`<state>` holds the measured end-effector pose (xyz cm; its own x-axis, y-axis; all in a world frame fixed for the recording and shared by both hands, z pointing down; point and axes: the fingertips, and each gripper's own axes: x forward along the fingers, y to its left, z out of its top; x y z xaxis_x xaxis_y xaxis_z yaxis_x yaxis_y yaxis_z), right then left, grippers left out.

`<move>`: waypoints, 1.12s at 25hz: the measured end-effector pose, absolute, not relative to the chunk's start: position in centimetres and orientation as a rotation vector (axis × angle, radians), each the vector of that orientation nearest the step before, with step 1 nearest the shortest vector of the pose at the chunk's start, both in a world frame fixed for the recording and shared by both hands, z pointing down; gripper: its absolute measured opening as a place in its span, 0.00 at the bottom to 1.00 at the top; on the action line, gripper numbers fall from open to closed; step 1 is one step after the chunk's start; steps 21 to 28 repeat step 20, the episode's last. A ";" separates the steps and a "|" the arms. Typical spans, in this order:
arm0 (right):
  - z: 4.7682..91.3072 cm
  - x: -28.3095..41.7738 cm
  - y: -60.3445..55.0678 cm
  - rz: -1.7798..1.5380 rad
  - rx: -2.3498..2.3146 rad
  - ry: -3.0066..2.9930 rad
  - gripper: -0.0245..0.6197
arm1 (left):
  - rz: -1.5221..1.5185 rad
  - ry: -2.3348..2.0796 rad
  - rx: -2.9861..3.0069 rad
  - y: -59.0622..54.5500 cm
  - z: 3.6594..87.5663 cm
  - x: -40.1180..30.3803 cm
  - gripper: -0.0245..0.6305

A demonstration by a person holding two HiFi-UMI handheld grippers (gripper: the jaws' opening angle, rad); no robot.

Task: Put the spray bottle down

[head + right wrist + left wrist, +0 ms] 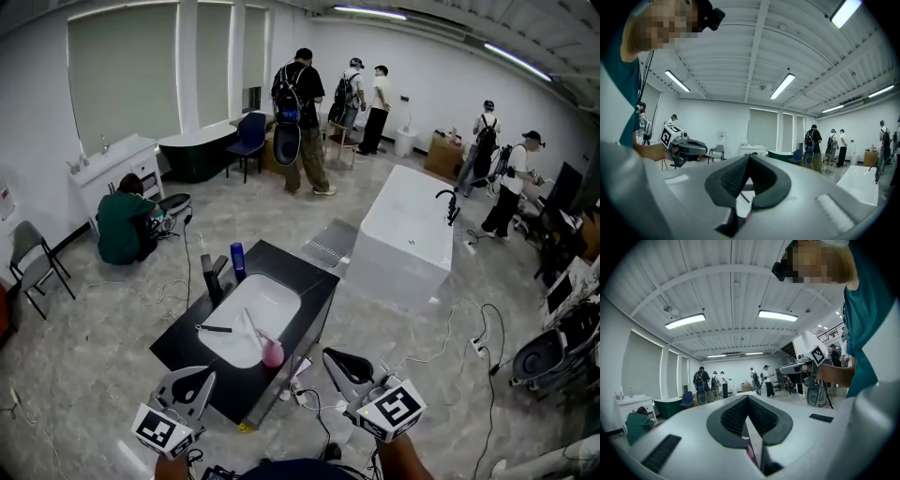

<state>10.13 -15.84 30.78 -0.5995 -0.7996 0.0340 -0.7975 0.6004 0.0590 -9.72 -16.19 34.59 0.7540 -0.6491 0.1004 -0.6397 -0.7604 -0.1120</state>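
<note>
left tongs (192,382) and right tongs (343,364) are both closed on nothing, hanging clear of the worktop (315,287), likely because the pink spray bottle (273,353) already stands in the white basin (261,302) (job seemingly done).

Spray bottle (273,353) in basin (267,302) — near end, faucet (214,277) behind, bathtub (405,234) off right

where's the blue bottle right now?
Head view, centre-left: blue bottle upright on the black counter at the white sink's far end, just right of the black faucet.
</note>
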 end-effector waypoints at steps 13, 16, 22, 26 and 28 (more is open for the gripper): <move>31.5 10.6 -14.8 -0.026 1.377 -2.756 0.05 | -0.201 1.047 -2.889 -15.2 35.2 -9.3 0.04; 31.2 10.5 -14.6 -0.020 1.379 -2.773 0.05 | -0.199 1.049 -2.888 -14.9 35.3 -9.2 0.04; 31.5 10.7 -14.3 -0.007 1.384 -2.772 0.05 | -0.207 1.052 -2.878 -14.5 34.7 -9.0 0.04; 31.5 10.7 -14.3 -0.007 1.384 -2.772 0.05 | -0.207 1.052 -2.878 -14.5 34.7 -9.0 0.04; 31.5 10.7 -14.3 -0.007 1.384 -2.772 0.05 | -0.207 1.052 -2.878 -14.5 34.7 -9.0 0.04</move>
